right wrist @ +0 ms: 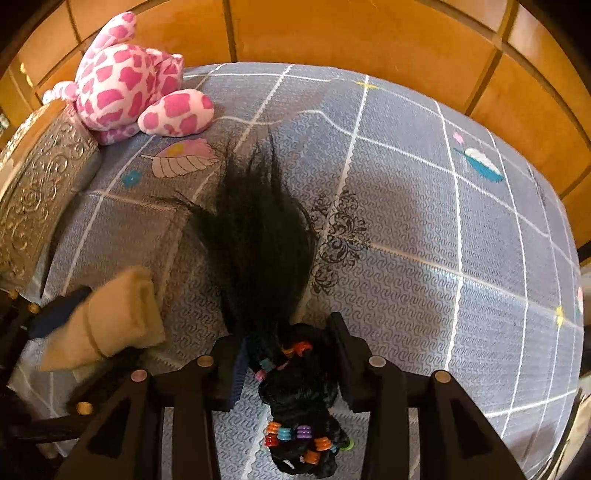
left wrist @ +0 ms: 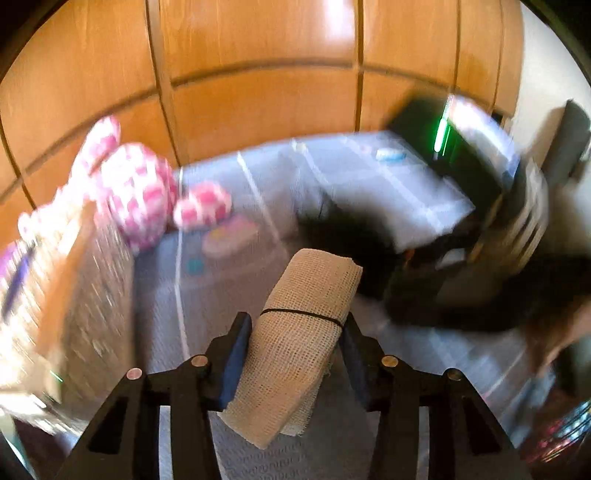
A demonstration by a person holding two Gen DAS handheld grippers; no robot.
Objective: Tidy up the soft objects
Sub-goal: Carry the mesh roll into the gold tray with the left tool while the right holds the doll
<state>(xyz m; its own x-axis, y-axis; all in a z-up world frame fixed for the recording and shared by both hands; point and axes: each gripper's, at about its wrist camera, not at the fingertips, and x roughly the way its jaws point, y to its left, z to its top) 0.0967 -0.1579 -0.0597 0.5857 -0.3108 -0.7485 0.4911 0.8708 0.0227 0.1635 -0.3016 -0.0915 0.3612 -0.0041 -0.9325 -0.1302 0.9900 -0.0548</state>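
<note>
Nearest the left camera, the left gripper was clamped on a roll of beige mesh cloth, its dark pads pressing the roll on both sides just below a thin black band tied around it. The roll stuck out forward and upward past the fingertips, clear of the bed. In the right wrist view the same roll showed at the lower left, held in the left gripper above the sheet.

The right gripper was closed around a bundle of black hair. The pads sat on either side of the bound part, where small bright hair ties ringed it, and more coloured ties circled the curled end nearer the camera. The loose strands fanned out ahead of the fingers and lay on the bed sheet, a grey-blue cloth with white grid lines and small printed leaves and flowers.

Farther off, at the left edge, a silver embossed box stood on the bed. Behind it, in the far left corner, a pink-and-white spotted plush toy lay on the sheet, touching the box. Beyond the bed stood wooden panels.
</note>
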